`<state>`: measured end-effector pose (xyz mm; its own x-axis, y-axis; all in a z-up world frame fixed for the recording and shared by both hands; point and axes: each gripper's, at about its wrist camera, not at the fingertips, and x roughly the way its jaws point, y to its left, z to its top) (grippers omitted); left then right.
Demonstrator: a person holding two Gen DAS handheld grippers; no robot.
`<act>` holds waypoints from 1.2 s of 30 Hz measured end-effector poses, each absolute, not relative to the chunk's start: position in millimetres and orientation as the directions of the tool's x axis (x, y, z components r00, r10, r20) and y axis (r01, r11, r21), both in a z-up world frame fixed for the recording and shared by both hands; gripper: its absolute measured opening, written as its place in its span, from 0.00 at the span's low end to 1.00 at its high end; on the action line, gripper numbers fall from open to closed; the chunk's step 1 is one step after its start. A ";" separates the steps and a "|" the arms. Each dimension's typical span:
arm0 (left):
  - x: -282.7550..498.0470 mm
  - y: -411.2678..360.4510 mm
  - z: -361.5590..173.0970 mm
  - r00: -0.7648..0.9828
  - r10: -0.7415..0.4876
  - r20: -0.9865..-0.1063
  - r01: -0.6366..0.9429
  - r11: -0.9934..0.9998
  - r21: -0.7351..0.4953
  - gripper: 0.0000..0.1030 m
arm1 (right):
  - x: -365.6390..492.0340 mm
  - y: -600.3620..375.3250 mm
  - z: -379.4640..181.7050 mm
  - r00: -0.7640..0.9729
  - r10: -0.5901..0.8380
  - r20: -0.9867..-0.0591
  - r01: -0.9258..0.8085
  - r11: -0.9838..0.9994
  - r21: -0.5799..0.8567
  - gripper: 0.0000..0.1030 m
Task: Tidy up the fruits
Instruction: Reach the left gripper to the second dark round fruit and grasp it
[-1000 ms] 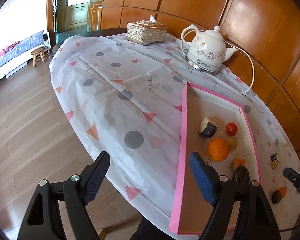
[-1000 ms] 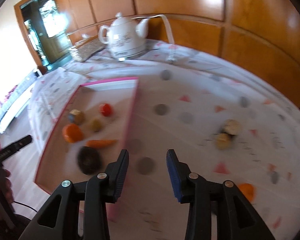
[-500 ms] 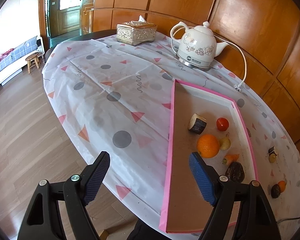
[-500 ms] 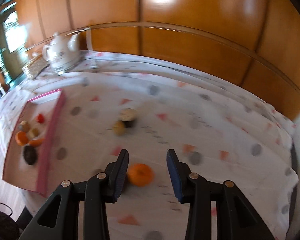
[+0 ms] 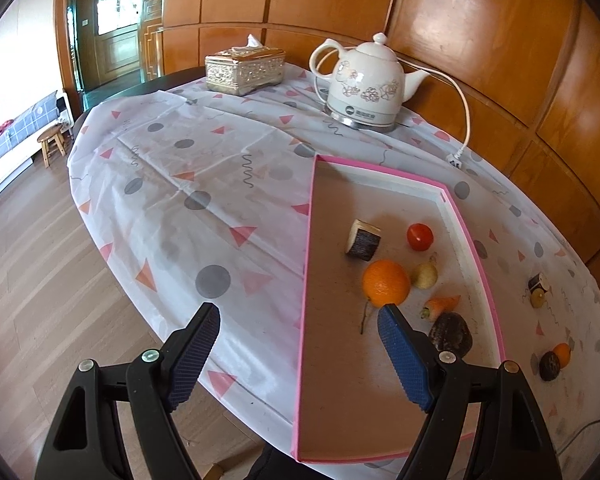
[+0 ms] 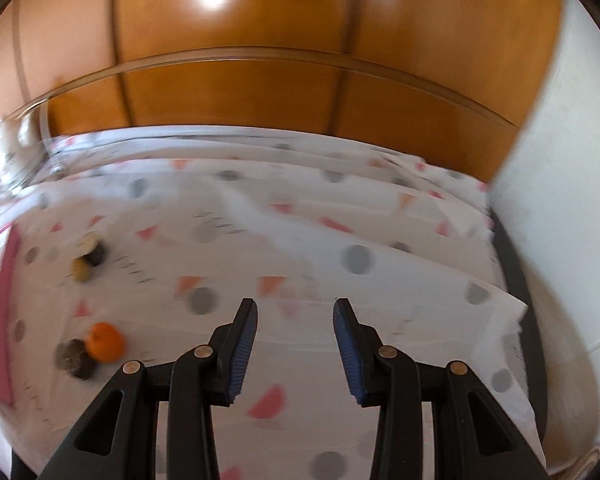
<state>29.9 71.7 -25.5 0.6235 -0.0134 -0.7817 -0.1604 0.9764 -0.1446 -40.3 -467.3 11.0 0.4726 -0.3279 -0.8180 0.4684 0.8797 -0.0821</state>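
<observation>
The left tool point(image 5: 298, 344) is hanging wide open and empty over the near edge of the worktop point(image 5: 204, 184), its right pad just above the pink-rimmed tray point(image 5: 306, 280), seemingly parked out of the way. The right tool point(image 6: 295, 316), partly open and gripping nothing, is pointing down at a bare stretch of cloth, with the loose fruit lying off to its left: a small orange point(image 6: 106, 342) touching a dark round fruit point(image 6: 74, 358), and farther back a yellowish fruit point(image 6: 80, 269) beside a dark-skinned cut piece point(image 6: 94, 250). These four are waiting outside the tray, which suggests the sorting is only partly done.

Inside the tray a large orange point(image 5: 385, 283), a red tomato-like fruit point(image 5: 419, 237), a pale yellow fruit point(image 5: 424, 275), a little carrot point(image 5: 440, 305), a dark lumpy fruit point(image 5: 450, 336) and a dark-skinned cut chunk point(image 5: 363, 239) are sitting grouped toward the right side.

A white tablecloth point(image 5: 172, 152) printed with grey dots and pink triangles is covering the oval worktop. A ceramic electric kettle point(image 5: 366, 85) and an ornate tissue box point(image 5: 244, 66) are standing at the far end against wood-panelled walls point(image 5: 460, 20); a wooden floor point(image 5: 32, 280) is showing to the left.
</observation>
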 end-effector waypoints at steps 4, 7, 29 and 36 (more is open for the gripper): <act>31.0 62.3 -22.4 0.626 -0.020 -0.779 -0.134 0.982 -0.132 0.79 | -55.6 -498.9 4.3 0.435 -0.370 -0.821 0.573 0.817 -0.064 0.39; 31.8 54.9 -20.0 0.628 -0.028 -0.777 -0.110 0.986 -0.124 0.79 | -64.8 -518.6 -1.3 0.403 -0.390 -0.828 0.649 0.760 -0.042 0.39; 41.1 -40.8 -14.3 0.599 -0.157 -0.785 0.163 0.984 -0.072 0.79 | -90.9 -561.0 -9.3 0.381 -0.358 -0.852 0.788 0.608 0.097 0.39; 40.4 -98.0 -15.9 0.530 -0.276 -0.802 0.361 0.929 -0.081 0.79 | -87.3 -556.3 -10.7 0.386 -0.339 -0.858 0.771 0.629 0.099 0.39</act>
<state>40.4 -98.0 -15.9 0.5296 -0.2757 -0.8022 0.3614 0.9289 -0.0806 -87.3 -556.3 -10.7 0.3863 -0.3391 -0.8577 0.7714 0.6287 0.0988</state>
